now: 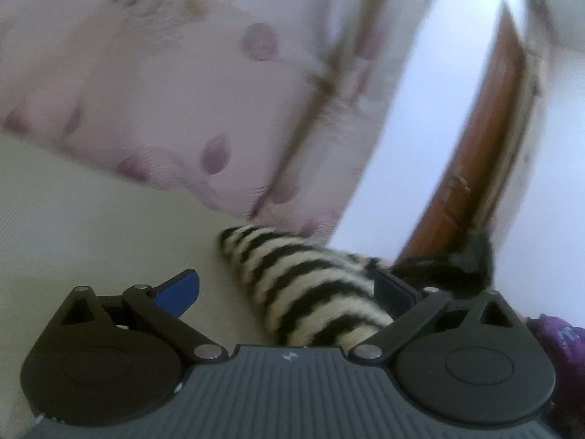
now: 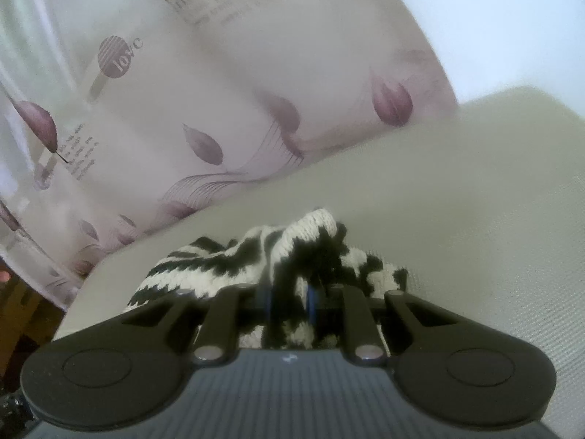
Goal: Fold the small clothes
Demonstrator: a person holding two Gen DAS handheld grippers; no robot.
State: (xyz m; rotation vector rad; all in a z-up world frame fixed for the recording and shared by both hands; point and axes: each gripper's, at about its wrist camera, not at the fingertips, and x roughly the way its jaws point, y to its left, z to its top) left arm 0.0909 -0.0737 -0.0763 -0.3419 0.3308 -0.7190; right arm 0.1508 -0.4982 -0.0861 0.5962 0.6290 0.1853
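A small black-and-white striped knitted garment [image 1: 292,274] lies on a pale cream surface [image 1: 91,219]. In the left wrist view my left gripper [image 1: 287,289] is open, its blue-padded fingers [image 1: 179,291] spread wide, with the garment lying between them and running under the right finger. In the right wrist view my right gripper [image 2: 290,298] is shut on a bunched fold of the same striped garment [image 2: 278,252], which piles up in front of the fingers.
A white curtain printed with purple leaves [image 2: 204,117] hangs behind the cream surface [image 2: 475,201]. A brown wooden edge [image 1: 475,146] and a white wall stand at the right of the left wrist view. A purple cloth [image 1: 563,340] shows at the right edge.
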